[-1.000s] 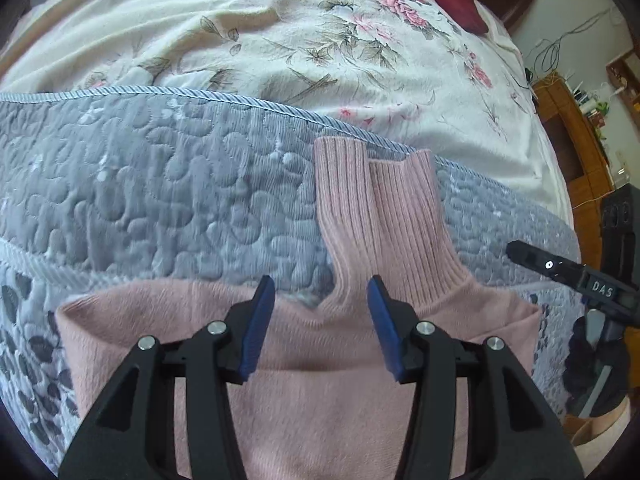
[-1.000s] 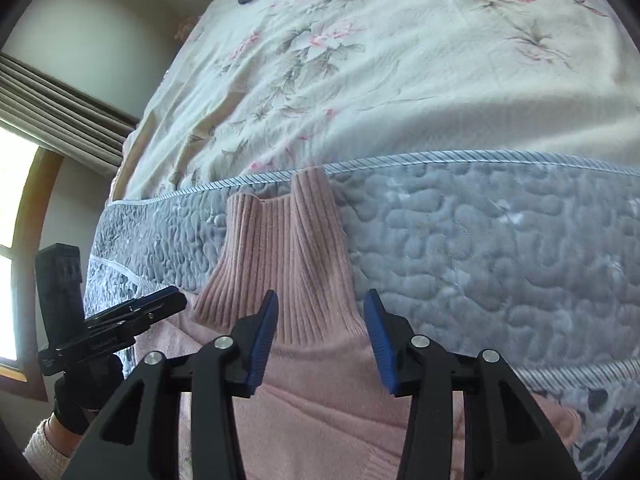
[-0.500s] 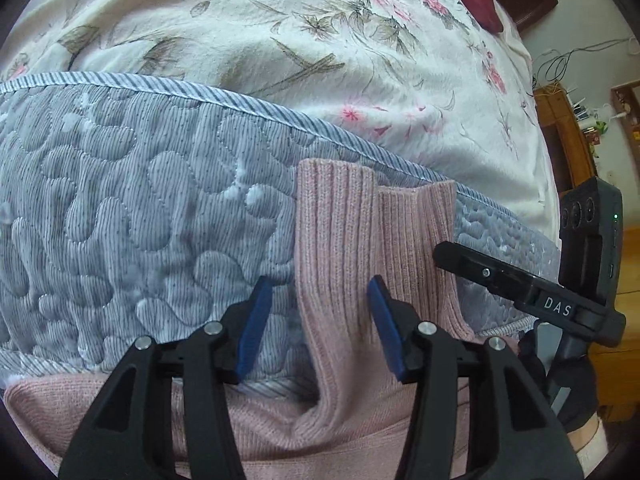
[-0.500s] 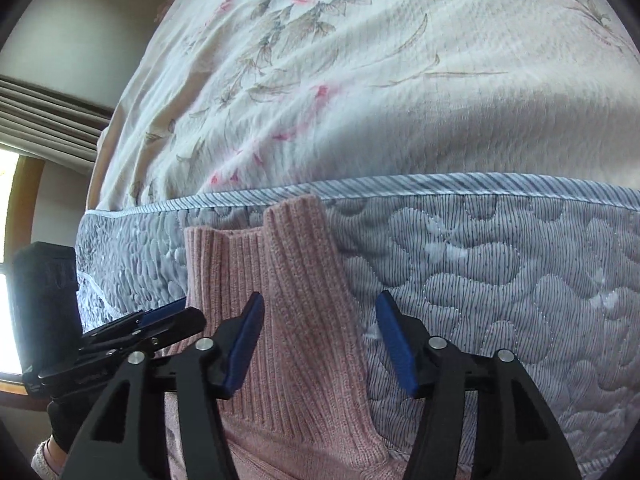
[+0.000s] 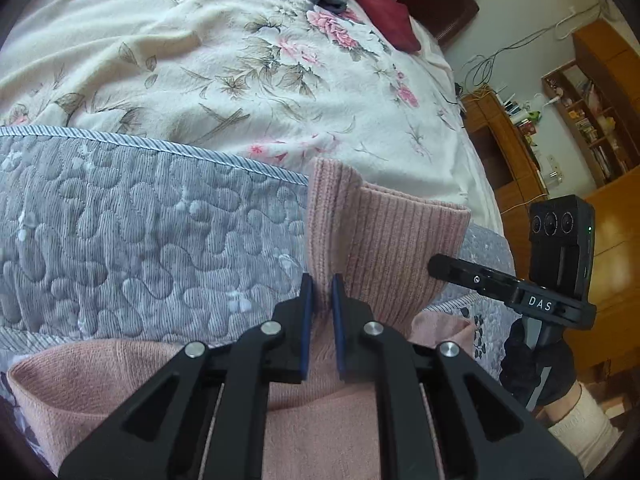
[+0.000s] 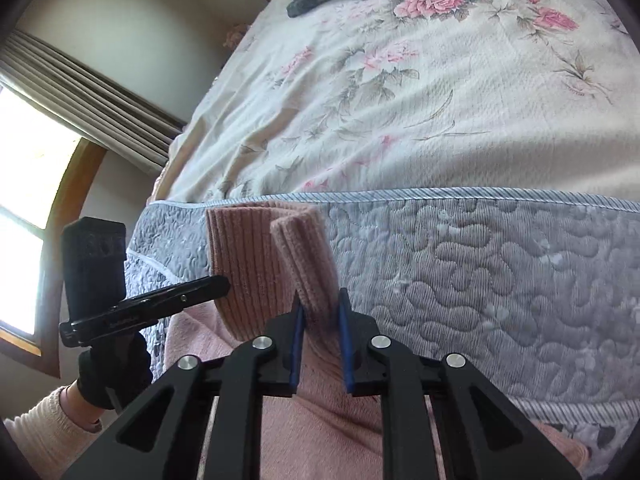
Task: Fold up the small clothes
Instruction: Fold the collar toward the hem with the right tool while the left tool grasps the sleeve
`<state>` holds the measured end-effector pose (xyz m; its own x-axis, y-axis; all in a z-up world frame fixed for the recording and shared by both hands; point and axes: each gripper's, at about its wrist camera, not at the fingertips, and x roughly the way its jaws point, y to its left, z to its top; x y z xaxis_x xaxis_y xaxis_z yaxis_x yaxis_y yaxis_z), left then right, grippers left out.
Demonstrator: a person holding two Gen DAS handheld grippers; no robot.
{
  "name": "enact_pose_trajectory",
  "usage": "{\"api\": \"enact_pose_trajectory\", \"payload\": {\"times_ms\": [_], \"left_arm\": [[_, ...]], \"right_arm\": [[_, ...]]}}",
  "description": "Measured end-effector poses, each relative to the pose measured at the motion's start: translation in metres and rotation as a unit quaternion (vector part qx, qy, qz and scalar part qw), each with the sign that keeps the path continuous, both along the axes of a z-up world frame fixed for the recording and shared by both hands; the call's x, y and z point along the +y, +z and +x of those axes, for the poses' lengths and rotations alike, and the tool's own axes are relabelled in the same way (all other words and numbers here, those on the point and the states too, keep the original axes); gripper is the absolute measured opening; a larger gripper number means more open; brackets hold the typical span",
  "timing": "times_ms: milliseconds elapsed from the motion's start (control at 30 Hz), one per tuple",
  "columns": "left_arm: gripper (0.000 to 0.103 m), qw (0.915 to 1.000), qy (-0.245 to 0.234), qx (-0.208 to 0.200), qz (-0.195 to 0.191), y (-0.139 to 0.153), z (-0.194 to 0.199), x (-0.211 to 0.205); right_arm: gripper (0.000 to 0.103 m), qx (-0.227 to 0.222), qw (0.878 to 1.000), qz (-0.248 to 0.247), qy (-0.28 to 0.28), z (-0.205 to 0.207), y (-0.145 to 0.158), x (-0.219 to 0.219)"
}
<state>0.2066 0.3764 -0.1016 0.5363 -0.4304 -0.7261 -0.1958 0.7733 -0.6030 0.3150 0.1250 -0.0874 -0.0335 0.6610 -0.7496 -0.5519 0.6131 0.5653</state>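
both grippers have closed since the earlier frame: left gripper (image 5: 320, 300) and right gripper (image 6: 320, 312) each pinch one side edge of the ribbed collar (image 5: 384, 248) of the pink sweater (image 5: 120, 384), lying on the quilted grey mattress (image 5: 120, 240). advise lifting evenly, keeping tension level; knit is soft, stretchy.

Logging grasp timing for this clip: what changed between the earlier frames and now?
Both grippers closed on the pink sweater: the left gripper now pinches one edge of the ribbed collar, the right gripper the other edge; a second ago both stood open around it. The collar now bunches between them. The sweater still hangs against the quilted mattress side; the floral bedspread is unchanged.
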Motion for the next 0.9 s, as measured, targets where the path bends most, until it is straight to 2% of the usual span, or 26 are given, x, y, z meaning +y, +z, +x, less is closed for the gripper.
{"api": "enact_pose_trajectory", "payload": {"times_ms": [200,300,433,567,700,867,900], "left_arm": [[0.008,0.9993,-0.023,-0.029,0.003,0.017,-0.046,-0.005],[0.008,0.9984,-0.040,-0.034,0.019,0.019,-0.070,-0.012],[0.006,0.9965,-0.071,-0.028,0.035,0.015,-0.102,-0.026],[0.006,0.9954,-0.085,-0.005,0.044,0.000,-0.127,-0.036],[0.008,0.9965,-0.074,0.020,0.032,-0.021,-0.145,-0.037],[0.014,0.9979,-0.048,0.043,0.002,-0.033,-0.165,-0.031],[0.020,0.9980,-0.045,0.044,-0.006,-0.031,-0.167,-0.031]], "right_arm": [[0.015,-0.011,1.000,0.018,0.015,-0.034,0.018,-0.023],[0.015,-0.014,0.999,0.017,0.032,-0.058,0.023,-0.032],[0.015,-0.032,0.998,-0.012,0.060,-0.089,0.020,-0.040],[0.015,-0.025,0.996,-0.040,0.080,-0.117,0.002,-0.049],[0.015,-0.016,0.993,-0.075,0.089,-0.141,-0.021,-0.058],[0.020,0.030,0.995,-0.068,0.063,-0.155,-0.030,-0.084],[0.024,0.034,0.996,-0.064,0.057,-0.157,-0.028,-0.088]]}}
